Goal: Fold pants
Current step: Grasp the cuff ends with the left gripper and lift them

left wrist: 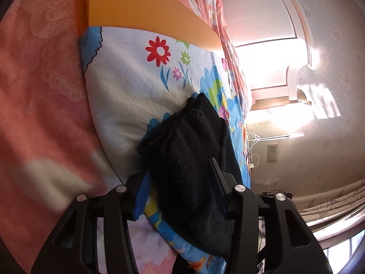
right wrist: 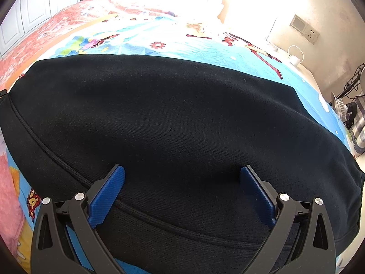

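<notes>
Right wrist view: black pants (right wrist: 182, 125) folded flat on floral bedsheet (right wrist: 141, 45) of bed; right gripper (right wrist: 182, 180) spread wide, blue pads (right wrist: 107, 194) over fabric. Left wrist view: left gripper (left wrist: 180, 182) parted around bunched pants edge, not pinching.

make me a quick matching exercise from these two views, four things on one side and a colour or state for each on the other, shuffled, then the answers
Things
1. pants
2. right gripper
3. finger pads
4. flowered sheet

Colour or state
A. blue
B. open over the black cloth
C. white and blue with a red flower
D. black, lying folded on the bed

Pairs: 1-D, 2-B, 3-A, 4-C
</notes>
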